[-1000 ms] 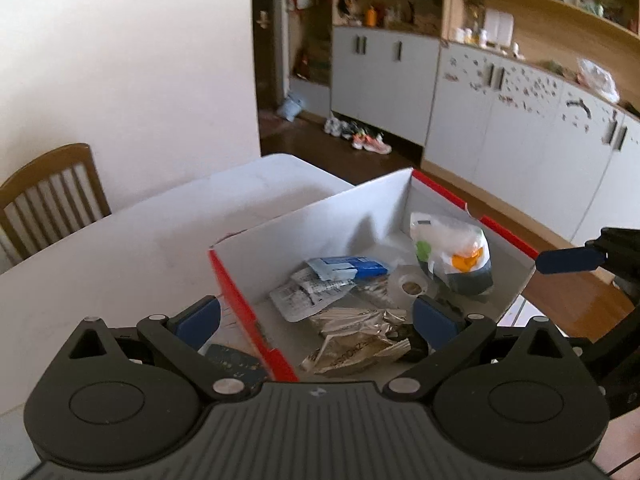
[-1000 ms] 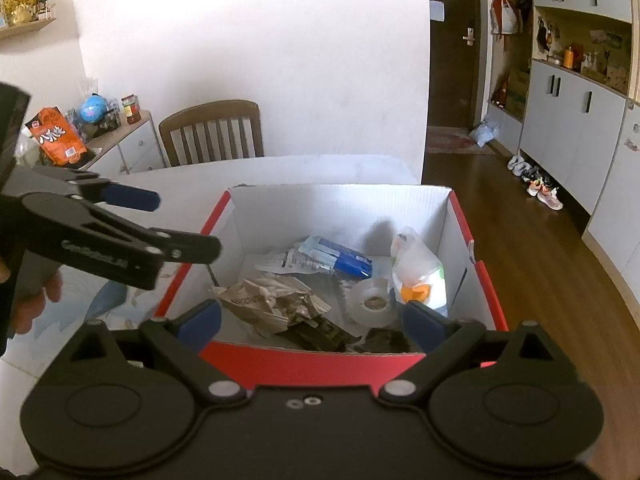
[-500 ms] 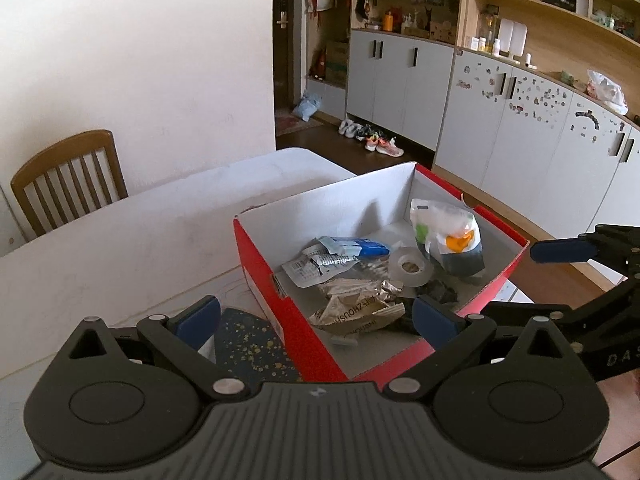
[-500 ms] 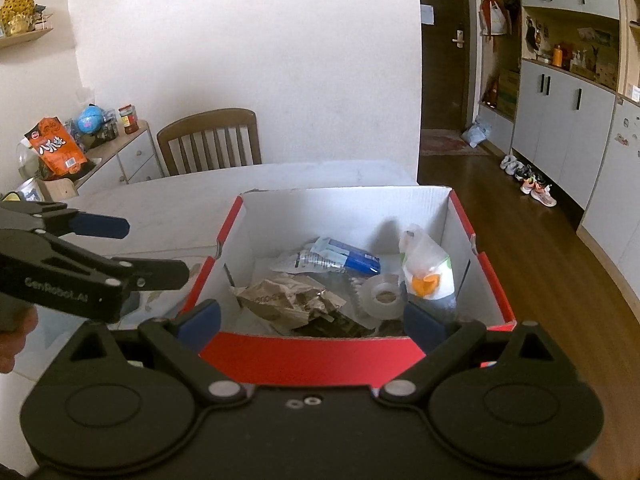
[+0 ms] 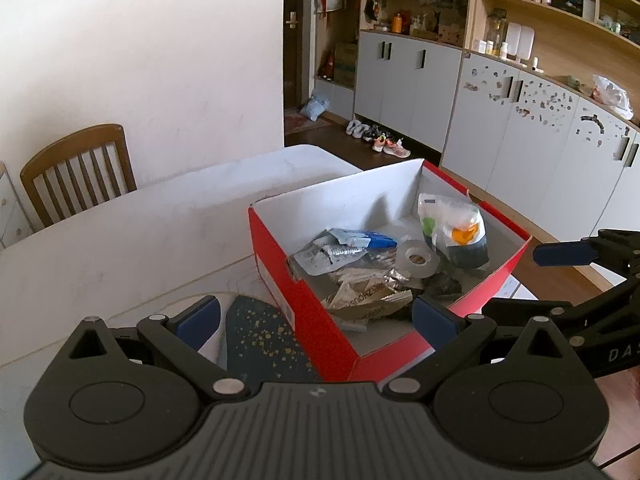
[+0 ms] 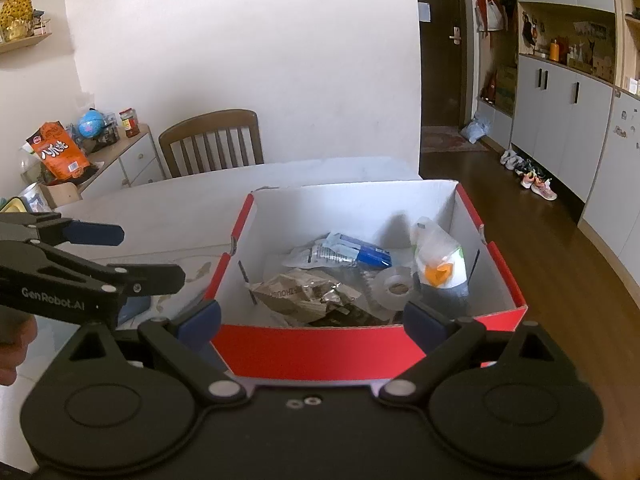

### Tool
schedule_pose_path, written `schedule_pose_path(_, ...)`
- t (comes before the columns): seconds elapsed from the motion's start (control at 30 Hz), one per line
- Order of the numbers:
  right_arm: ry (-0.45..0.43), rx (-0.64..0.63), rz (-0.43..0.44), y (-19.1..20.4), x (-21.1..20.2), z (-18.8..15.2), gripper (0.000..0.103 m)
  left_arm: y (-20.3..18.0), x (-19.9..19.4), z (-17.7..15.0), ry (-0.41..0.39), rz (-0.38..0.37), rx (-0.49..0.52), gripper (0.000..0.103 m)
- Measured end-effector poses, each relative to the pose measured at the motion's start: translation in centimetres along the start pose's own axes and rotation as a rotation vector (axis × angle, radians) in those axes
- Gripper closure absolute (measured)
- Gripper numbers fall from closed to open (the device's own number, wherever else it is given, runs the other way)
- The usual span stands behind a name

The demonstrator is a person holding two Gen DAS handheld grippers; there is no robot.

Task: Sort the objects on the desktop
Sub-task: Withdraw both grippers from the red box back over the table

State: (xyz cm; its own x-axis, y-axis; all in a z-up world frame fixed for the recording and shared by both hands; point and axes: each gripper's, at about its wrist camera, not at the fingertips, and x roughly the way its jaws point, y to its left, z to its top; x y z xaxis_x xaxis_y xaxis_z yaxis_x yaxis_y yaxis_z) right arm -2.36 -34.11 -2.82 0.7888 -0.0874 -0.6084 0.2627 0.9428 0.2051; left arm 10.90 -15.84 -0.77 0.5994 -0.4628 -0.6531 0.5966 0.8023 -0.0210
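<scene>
A red box point(image 5: 276, 276) with white inner walls stands on the white table point(image 5: 120, 240); it also shows in the right wrist view point(image 6: 320, 352). Inside lie a tape roll point(image 5: 418, 258), a white pouch with an orange patch point(image 5: 456, 232), a blue-and-white packet point(image 5: 360, 240), a crumpled brown wrapper point(image 5: 360, 300) and dark bits. My left gripper point(image 5: 316, 316) is open and empty, held back over the box's near left corner. My right gripper point(image 6: 312, 316) is open and empty, just before the box's near wall.
A dark speckled mat point(image 5: 260, 332) lies on the table left of the box. A wooden chair point(image 5: 76, 172) stands behind the table. A side cabinet point(image 6: 100, 168) with snacks is at far left. Cupboards point(image 5: 520, 128) and wooden floor lie to the right.
Both grippers have drawn back and risen from the box, so it looks smaller and farther. The left gripper has shifted left, uncovering the speckled mat. Both stay open.
</scene>
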Motion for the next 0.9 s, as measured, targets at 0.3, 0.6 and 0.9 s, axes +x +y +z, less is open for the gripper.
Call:
schedule_pose_path(0.3,0.006,0.006,-0.012,0.4,0.3,-0.2,0.005,0.4,0.4,-0.3,0.013,-0.006,-0.020,0.000)
schedule_pose_path(0.6,0.023,0.017,-0.021,0.3,0.8,-0.2,0.005,0.4,0.7,-0.5,0.018,-0.016,-0.011,0.000)
schedule_pose_path(0.9,0.031,0.014,-0.020,0.7,1.1,-0.1,0.005,1.0,0.3,-0.7,0.010,-0.016,-0.017,0.000)
